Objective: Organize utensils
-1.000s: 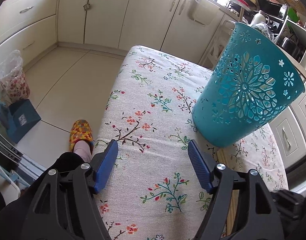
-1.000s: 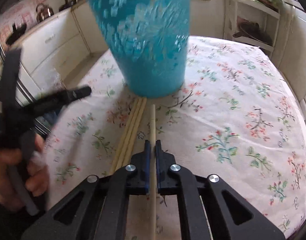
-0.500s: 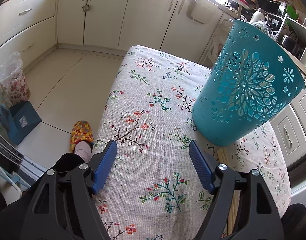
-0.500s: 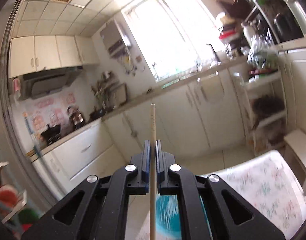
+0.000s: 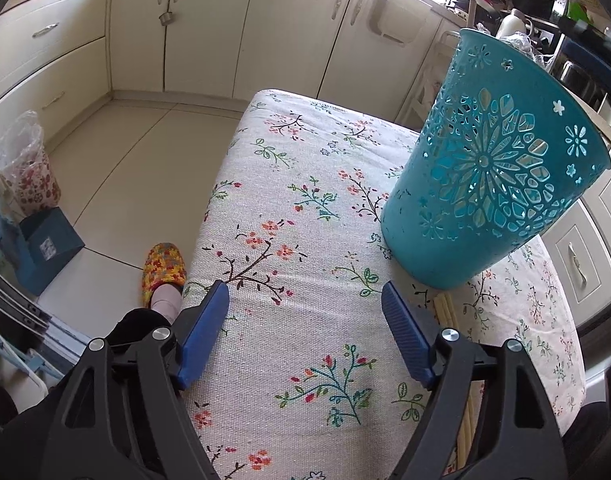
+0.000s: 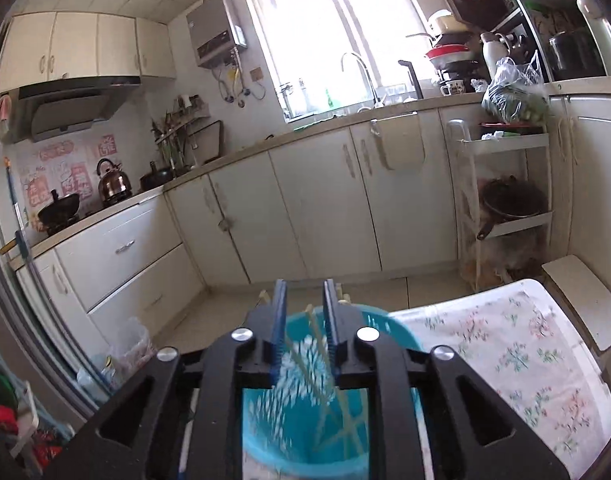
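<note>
The right gripper (image 6: 303,308) hangs directly above the teal perforated basket (image 6: 393,324), its fingers (image 6: 279,320) parted with nothing gripped between them. Down in the basket, pale chopsticks (image 6: 347,428) lean against the inner wall, their long axes close to upright and tipped a little, tops toward the rim; motion blur hides how many there are. By the look of it, at least part of the job is done: several sticks are already in the basket.

Not all of it, though. At the foot of the basket (image 5: 489,184), on the side nearest the left gripper (image 5: 305,332), a small bundle of chopsticks (image 5: 445,312) lies flat on the floral table (image 5: 289,208). Their long axis runs from the basket's base back toward the gripper, passing under its right-hand finger, so one set of ends points at the basket. Those seem to be what is left to collect.

The left gripper's blue fingers (image 5: 203,336) are spread wide and empty, held just above the cloth beside the basket, touching nothing.
</note>
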The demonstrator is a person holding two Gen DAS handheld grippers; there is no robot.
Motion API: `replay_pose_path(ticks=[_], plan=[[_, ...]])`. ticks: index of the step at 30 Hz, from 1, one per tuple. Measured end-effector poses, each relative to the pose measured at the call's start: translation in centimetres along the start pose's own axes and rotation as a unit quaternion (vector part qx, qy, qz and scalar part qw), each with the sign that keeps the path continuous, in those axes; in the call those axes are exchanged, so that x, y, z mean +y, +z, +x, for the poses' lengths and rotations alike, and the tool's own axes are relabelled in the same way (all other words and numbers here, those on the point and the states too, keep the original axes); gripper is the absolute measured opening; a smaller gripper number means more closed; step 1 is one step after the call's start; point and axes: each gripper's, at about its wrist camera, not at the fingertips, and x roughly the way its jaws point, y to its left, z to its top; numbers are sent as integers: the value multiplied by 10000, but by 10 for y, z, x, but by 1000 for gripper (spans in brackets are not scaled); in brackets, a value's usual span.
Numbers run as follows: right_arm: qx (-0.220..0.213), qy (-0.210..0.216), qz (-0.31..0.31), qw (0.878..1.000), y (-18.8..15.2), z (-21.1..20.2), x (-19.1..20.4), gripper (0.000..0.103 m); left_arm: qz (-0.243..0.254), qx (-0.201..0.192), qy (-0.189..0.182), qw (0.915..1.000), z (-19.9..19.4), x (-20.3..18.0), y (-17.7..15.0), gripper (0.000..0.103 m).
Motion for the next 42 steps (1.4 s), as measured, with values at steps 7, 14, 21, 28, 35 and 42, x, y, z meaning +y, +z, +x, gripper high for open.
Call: replay_pose_path(ticks=[7,14,21,28,35,42], plan=[[472,183,-134,9986,-40,-52,2,28,24,-2,29,10000,0,-2,-1,75],[2084,-98,50,9780,-127,-21,-16,27,24,-4,28,10000,-1,-1,-1,75],[2519,-263,3,9674,-144,4,-21,24,67,15,28,10000,0,-3,-2,77],[2692,-415,-125,9621,-148,17,-17,24,91,21,42,9999,0,-5,-2,79],[2759,-568,-341,9589,-149,18,-18,22,378,17,23,9993,-5,-17,-3,79],[2725,-764,82,9591,-146,3,-44,20,960,98,-90,9953,-16,-59,-9,79]])
